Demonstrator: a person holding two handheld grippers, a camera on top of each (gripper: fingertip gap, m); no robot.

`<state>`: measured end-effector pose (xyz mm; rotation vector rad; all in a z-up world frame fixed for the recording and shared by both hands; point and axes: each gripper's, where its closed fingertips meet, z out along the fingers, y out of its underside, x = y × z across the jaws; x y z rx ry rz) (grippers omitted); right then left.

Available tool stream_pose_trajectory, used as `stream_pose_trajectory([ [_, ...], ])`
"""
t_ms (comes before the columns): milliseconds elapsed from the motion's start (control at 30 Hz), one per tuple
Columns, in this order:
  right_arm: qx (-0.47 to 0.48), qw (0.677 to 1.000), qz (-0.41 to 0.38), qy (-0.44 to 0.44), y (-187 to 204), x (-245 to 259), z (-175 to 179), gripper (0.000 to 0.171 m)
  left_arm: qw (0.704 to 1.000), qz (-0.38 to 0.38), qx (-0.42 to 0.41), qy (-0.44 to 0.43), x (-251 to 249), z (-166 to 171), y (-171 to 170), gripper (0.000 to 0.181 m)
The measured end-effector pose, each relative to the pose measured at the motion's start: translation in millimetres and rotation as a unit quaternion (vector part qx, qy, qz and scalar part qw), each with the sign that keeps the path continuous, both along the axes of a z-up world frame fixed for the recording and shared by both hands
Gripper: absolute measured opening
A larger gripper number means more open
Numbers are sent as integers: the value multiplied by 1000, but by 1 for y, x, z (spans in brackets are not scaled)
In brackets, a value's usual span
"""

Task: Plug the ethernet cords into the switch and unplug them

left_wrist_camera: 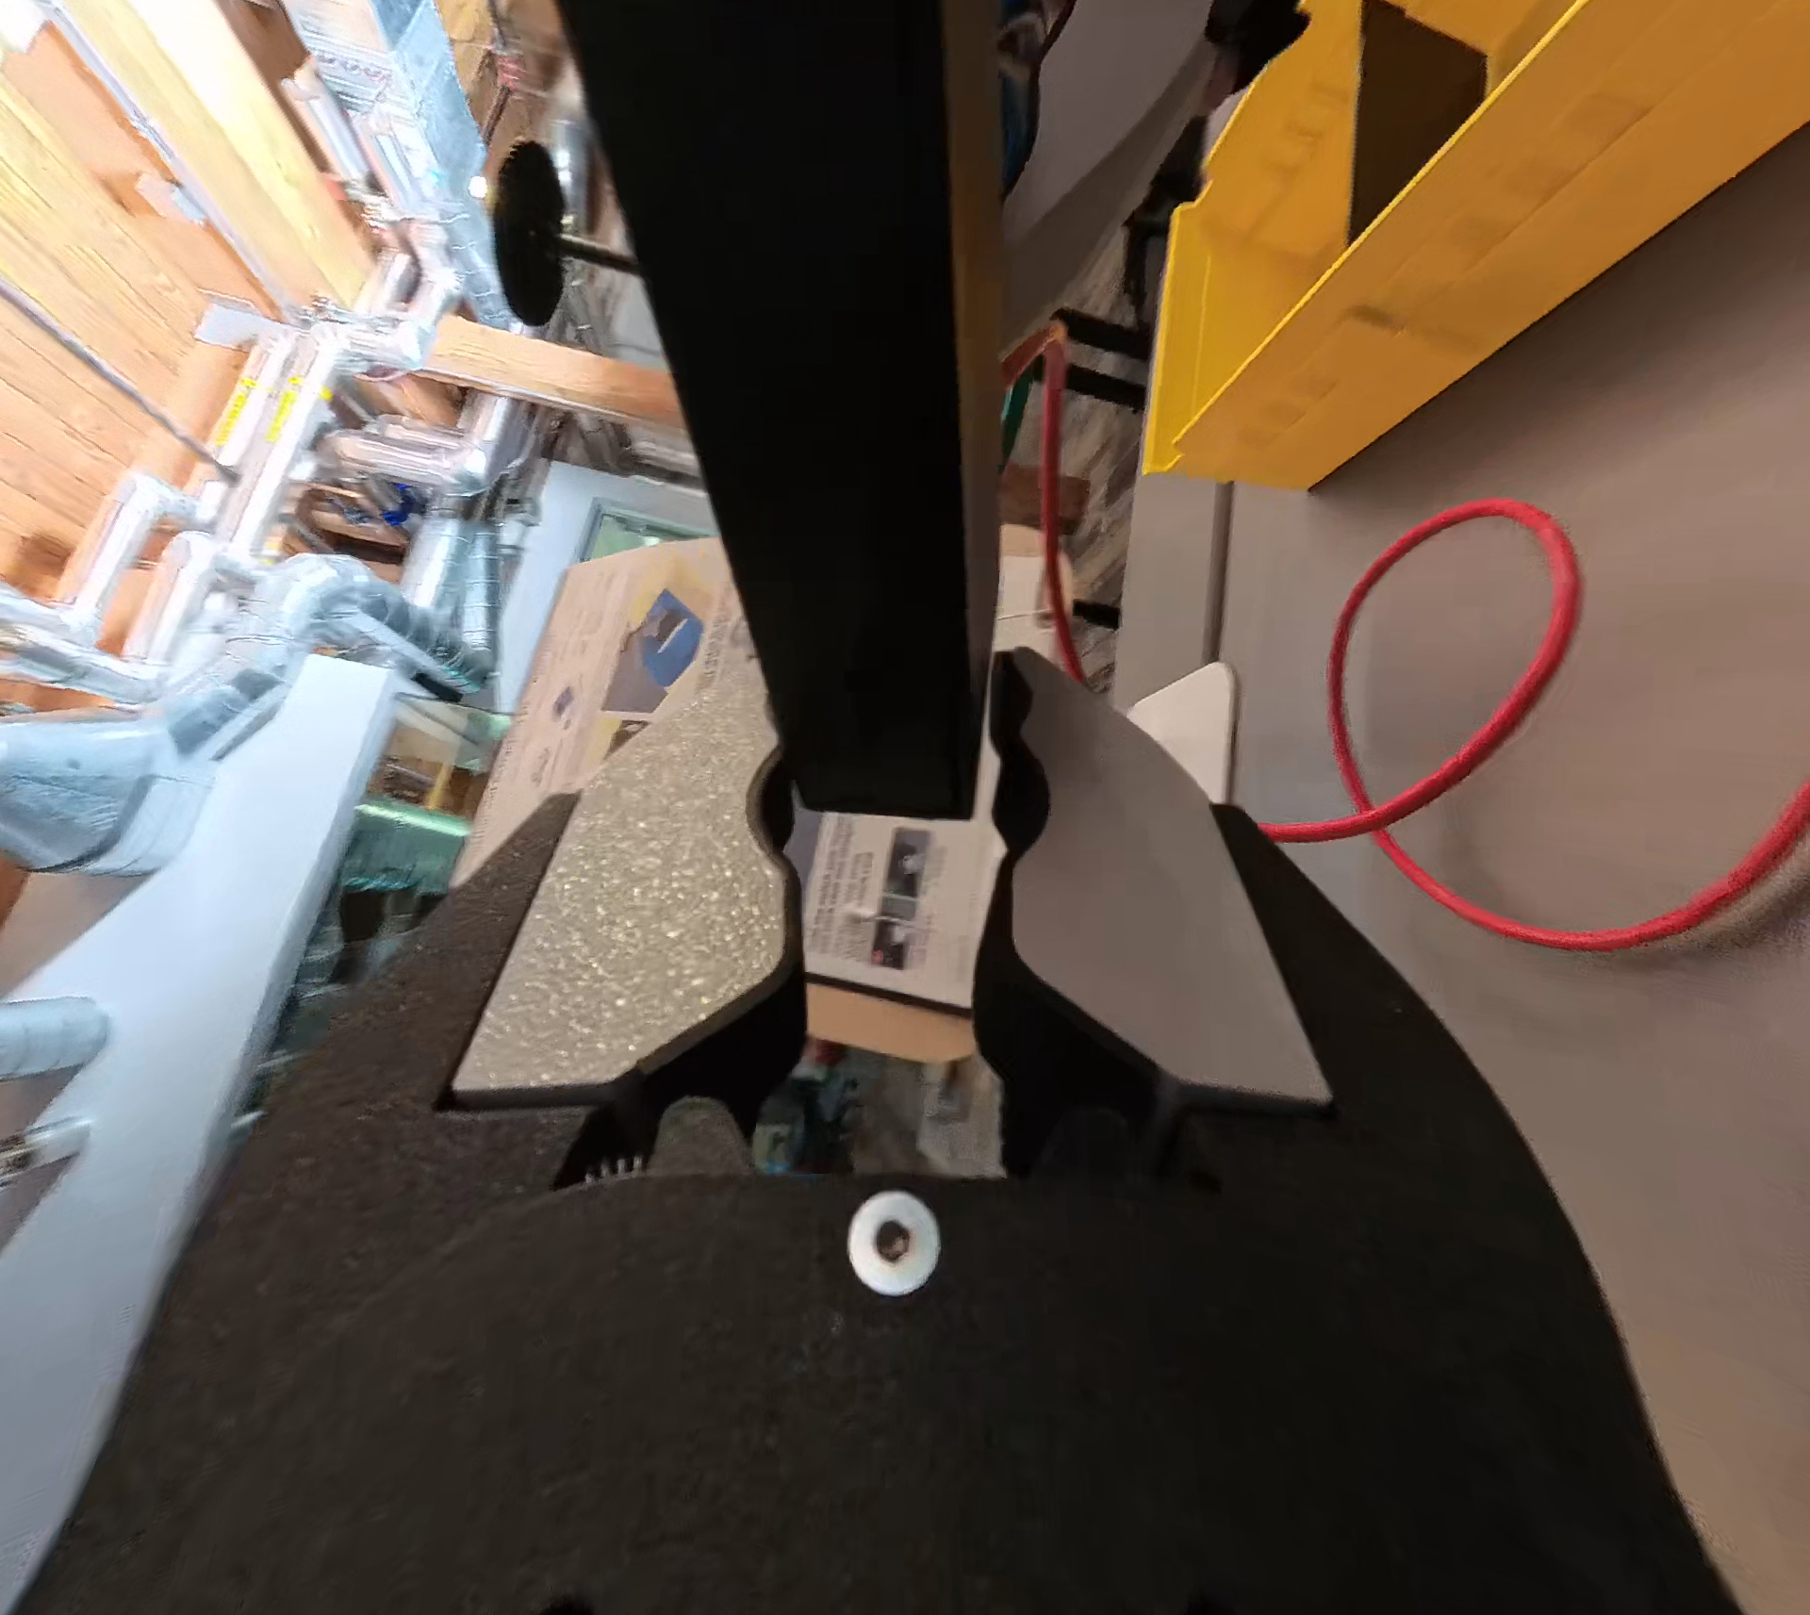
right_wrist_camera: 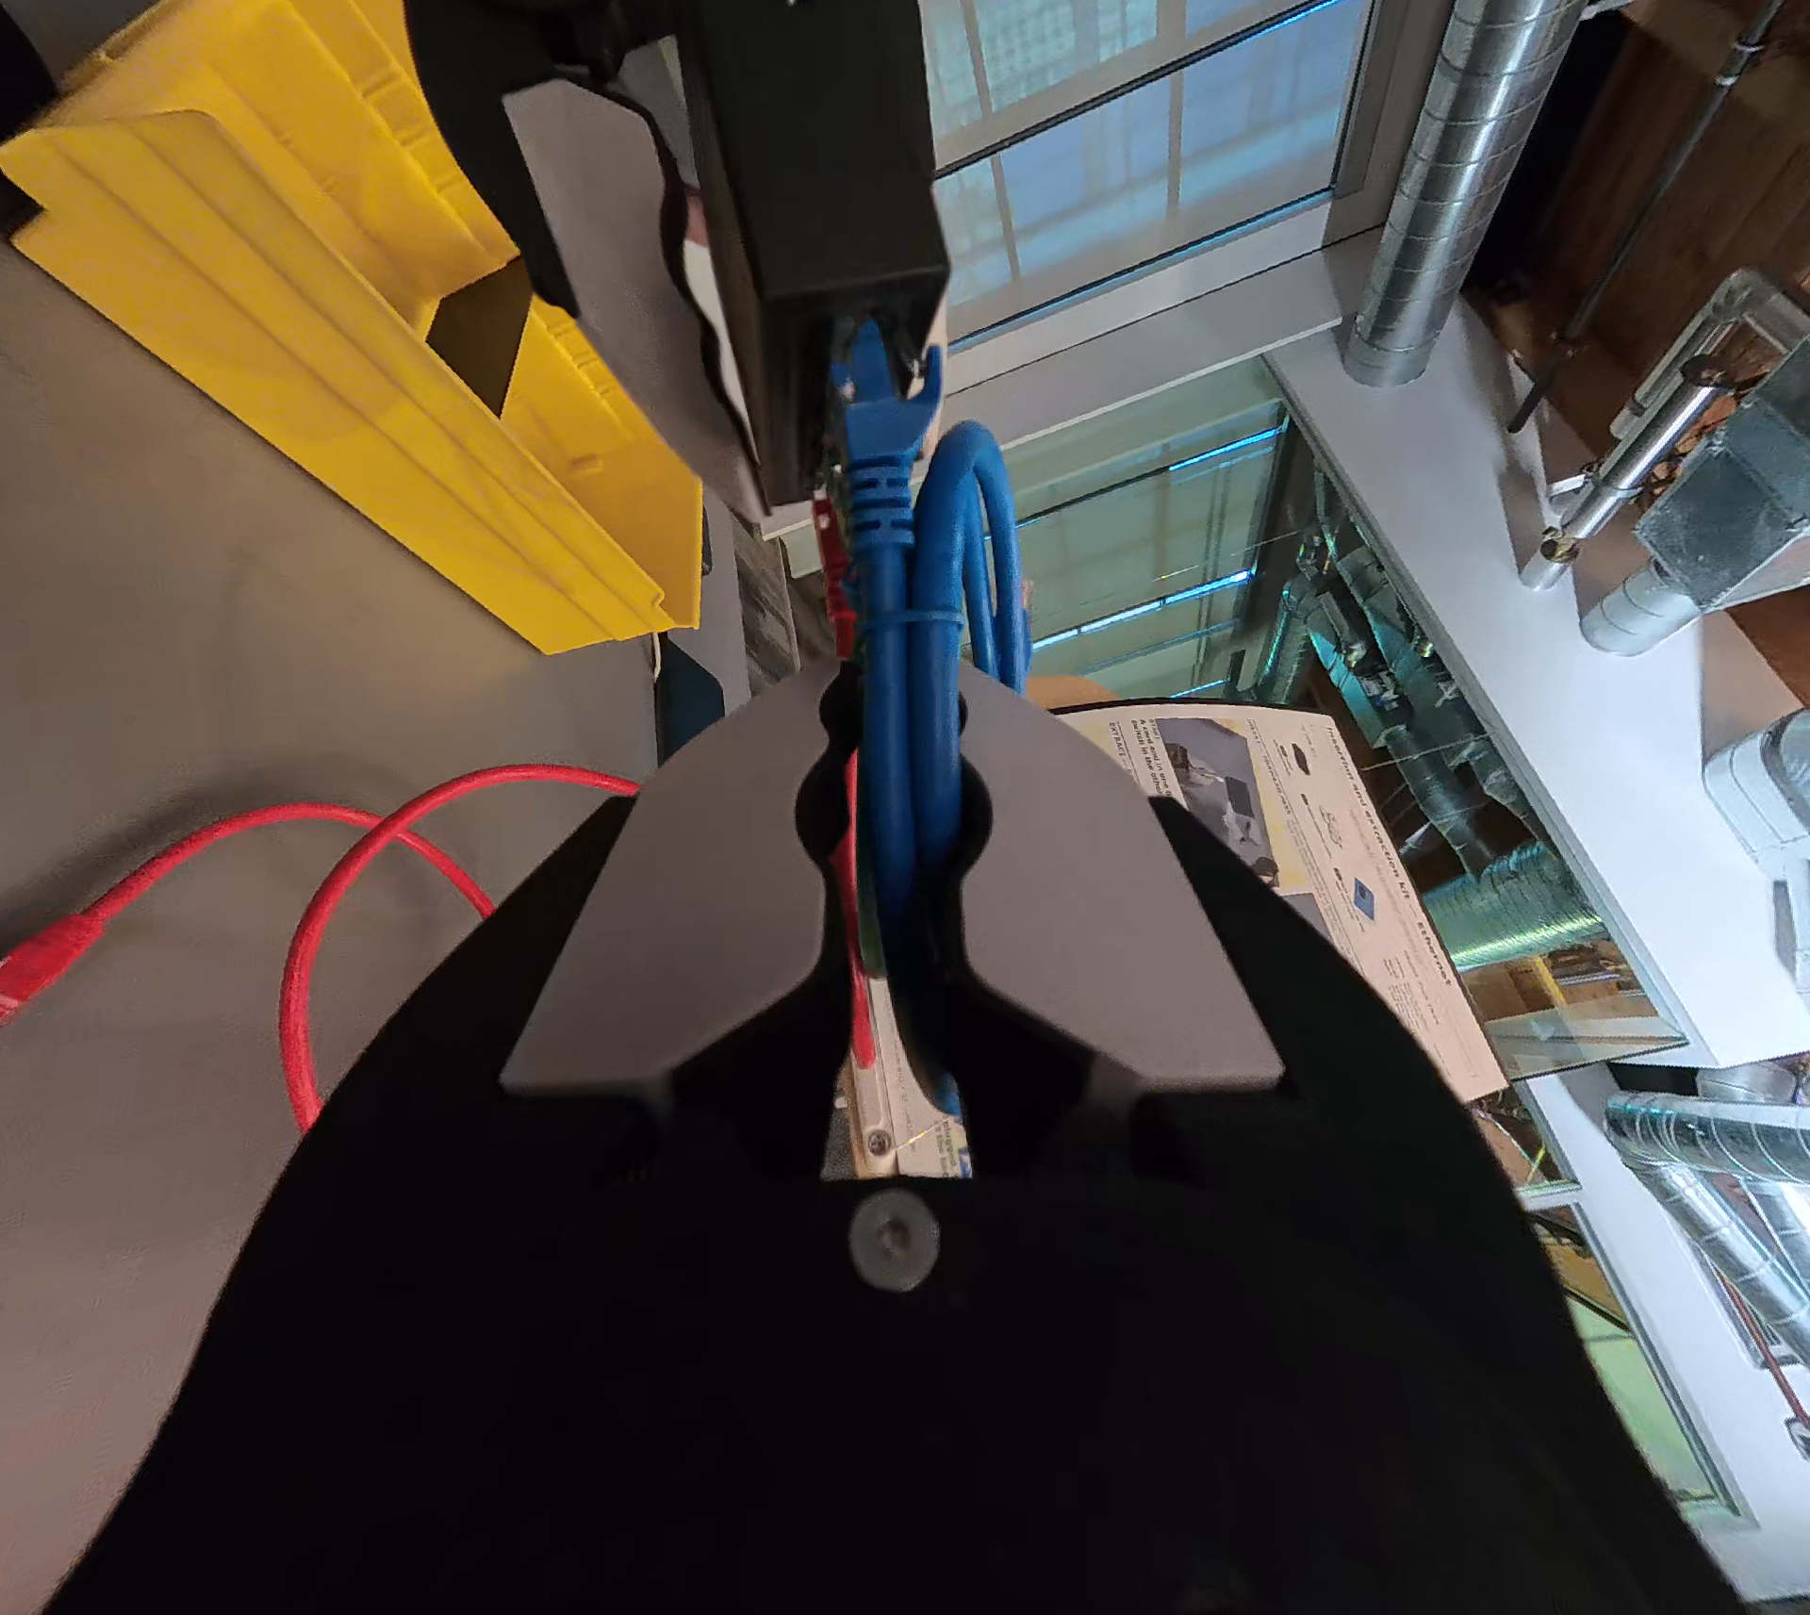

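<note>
My left gripper (left_wrist_camera: 891,745) is shut on the near end of a black switch (left_wrist_camera: 813,344), which it holds up off the table. The right wrist view shows one left finger (right_wrist_camera: 607,197) against the switch (right_wrist_camera: 813,128). My right gripper (right_wrist_camera: 901,716) is shut on a bundled blue ethernet cord (right_wrist_camera: 911,784). The cord's blue plug (right_wrist_camera: 877,432) sits in a port on the switch's end. A red plug (right_wrist_camera: 828,549) shows just behind the blue cord. A red cord (right_wrist_camera: 392,833) lies looped on the grey table (right_wrist_camera: 196,637), and it also shows in the left wrist view (left_wrist_camera: 1469,686).
A yellow bin (right_wrist_camera: 323,275) lies on the table by the switch and also shows in the left wrist view (left_wrist_camera: 1469,197). A printed instruction sheet (right_wrist_camera: 1322,863) lies beyond the right fingers. A loose red plug (right_wrist_camera: 39,961) rests at the far left. Windows and ducts fill the background. The left gripper's tips are roughly 6 cm from the right gripper's.
</note>
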<state>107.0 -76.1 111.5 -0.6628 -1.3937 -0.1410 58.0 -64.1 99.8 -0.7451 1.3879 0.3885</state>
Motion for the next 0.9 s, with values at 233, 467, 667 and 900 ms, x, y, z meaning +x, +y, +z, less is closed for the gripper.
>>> stream_pose_trajectory([
  [233, 5, 1000, -1, 0, 1, -2, -1, 15, 999, -33, -27, -21, 7, 2, -10, 33],
  [467, 26, 998, -31, 40, 8, 7, 13, 26, 999, 41, 4, -27, 6, 9, 4, 30],
  [667, 54, 996, -43, 48, -1, 8, 25, 32, 990, 121, 45, -51, -12, 22, 24, 30],
  [900, 108, 993, -47, -22, -24, -36, 12, 54, 984, 167, 50, -24, -12, 11, 38, 30],
])
